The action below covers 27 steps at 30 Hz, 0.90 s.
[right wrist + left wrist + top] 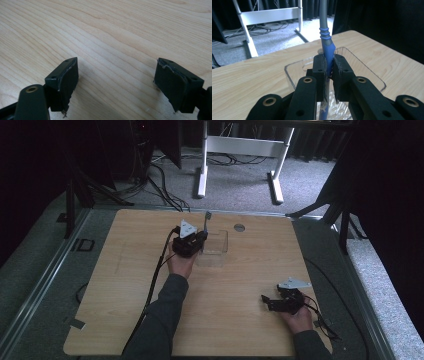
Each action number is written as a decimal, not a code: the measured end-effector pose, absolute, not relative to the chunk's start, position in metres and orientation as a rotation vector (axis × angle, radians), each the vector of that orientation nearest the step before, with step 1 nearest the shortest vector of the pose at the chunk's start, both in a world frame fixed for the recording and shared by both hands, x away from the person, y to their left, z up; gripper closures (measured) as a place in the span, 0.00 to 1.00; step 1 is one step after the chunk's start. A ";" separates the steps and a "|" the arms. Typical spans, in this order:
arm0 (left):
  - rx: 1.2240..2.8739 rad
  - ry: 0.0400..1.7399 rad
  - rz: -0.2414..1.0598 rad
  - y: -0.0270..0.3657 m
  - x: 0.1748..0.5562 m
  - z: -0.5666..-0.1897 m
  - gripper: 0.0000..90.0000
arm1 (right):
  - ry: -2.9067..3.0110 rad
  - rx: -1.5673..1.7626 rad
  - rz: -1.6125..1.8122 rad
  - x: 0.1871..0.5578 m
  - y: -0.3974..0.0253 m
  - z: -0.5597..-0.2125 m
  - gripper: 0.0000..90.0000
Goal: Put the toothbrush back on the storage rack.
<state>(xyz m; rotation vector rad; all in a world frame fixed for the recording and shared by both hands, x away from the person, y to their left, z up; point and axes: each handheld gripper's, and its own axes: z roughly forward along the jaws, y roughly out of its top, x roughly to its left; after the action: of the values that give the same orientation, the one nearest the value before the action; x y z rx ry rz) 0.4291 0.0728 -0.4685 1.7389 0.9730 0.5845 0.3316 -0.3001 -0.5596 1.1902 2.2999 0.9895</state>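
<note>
While its jaws are standing wide apart over bare table (120, 35), the right gripper (116, 82) is holding nothing. Farther off, the left gripper (329, 71) is clamping a blue-handled tool (327, 47) upright, its lower end reaching down into the clear plastic tray (362, 67) just beyond the jaws.

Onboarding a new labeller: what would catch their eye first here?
The left gripper, jaws shut on an upright blue-and-grey tool handle over the clear plastic tray near the table's far middle. The right gripper rests open at the near right over bare wooden table.
</note>
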 end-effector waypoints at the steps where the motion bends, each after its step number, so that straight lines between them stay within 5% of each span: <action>1: 1.752 0.969 0.587 0.072 0.429 -0.469 0.90 | 2.300 1.190 0.989 0.332 -0.300 -0.560 0.21; 12: 1.879 0.951 0.598 0.066 0.429 -0.477 0.90 | 2.300 1.190 0.990 0.332 -0.300 -0.560 0.21; 27: 1.832 0.922 0.564 0.071 0.420 -0.466 0.70 | 2.300 1.188 0.989 0.332 -0.300 -0.560 0.21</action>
<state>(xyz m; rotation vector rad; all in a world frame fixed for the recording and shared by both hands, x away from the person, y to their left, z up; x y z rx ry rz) 0.4203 0.0707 -0.4655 1.8319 0.9221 0.5637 0.3316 -0.3000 -0.5596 1.1883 2.3002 0.9893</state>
